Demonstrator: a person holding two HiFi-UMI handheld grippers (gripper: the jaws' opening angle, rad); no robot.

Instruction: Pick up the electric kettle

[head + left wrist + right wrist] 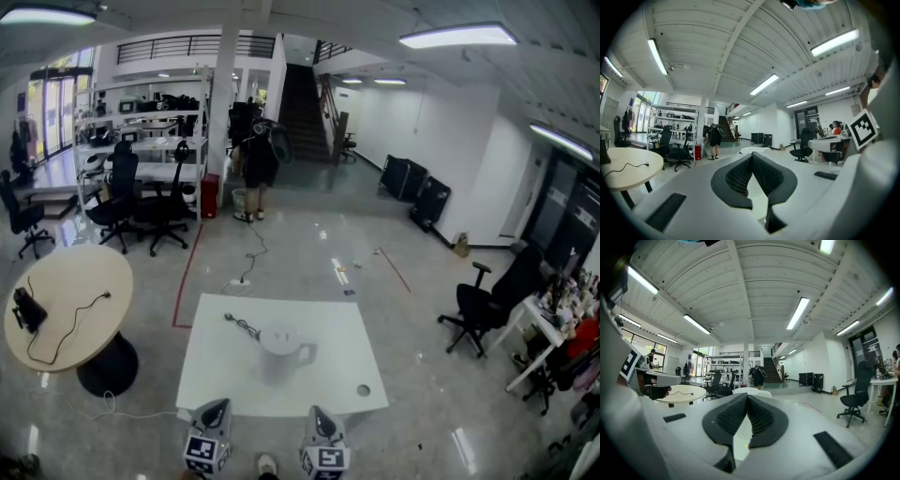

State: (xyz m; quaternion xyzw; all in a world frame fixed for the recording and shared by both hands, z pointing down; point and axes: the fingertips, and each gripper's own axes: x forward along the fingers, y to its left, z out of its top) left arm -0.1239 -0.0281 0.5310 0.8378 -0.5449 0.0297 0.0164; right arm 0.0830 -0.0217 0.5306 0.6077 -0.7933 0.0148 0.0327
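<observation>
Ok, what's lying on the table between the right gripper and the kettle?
Nothing; the head view shows bare white table from the right gripper to the kettle.

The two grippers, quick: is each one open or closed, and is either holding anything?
Left gripper: closed, jaws together, holding nothing.
Right gripper: closed, jaws together, holding nothing.

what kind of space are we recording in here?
Probably an open-plan office or lab hall: office chairs beside metal shelving loaded with equipment, a staircase at the back, and a white table holding the electric kettle.
</observation>
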